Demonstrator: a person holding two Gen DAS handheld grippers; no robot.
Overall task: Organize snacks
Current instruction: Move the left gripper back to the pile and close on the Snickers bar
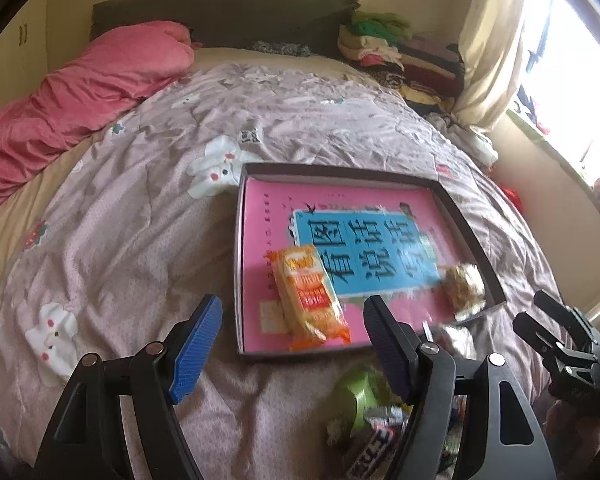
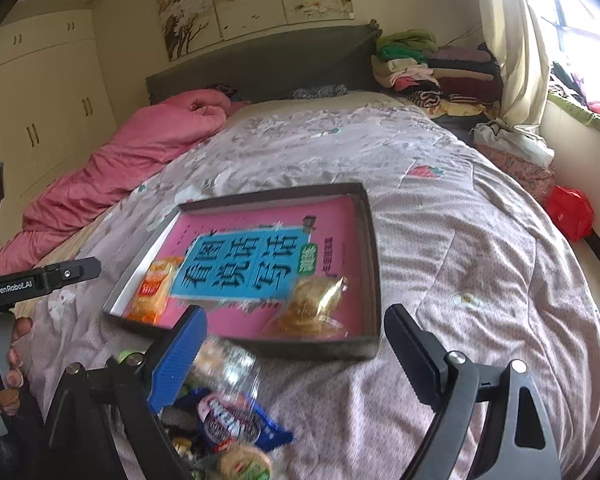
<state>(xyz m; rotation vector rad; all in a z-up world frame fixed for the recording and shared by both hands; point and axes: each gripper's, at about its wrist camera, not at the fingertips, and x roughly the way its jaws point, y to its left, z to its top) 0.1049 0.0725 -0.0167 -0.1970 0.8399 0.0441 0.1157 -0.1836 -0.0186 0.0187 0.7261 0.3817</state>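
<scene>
Snacks sit in two places: some already in the tray, the rest heaped on the bed in front of it. Left hand-held gripper [image 1: 292, 340] stands wide with nothing between its pads, poised above the orange cracker pack [image 1: 308, 296] at the tray's near-left corner. Right hand-held gripper [image 2: 296, 344] is likewise wide and empty, near the clear cookie packet [image 2: 310, 308] at the near-right. Tray [image 2: 374, 264], lined with a pink book cover, holds just those two; spacing them suggests sorting. Loose pile [image 2: 228, 412] waits unsorted on the quilt [image 2: 480, 280]
</scene>
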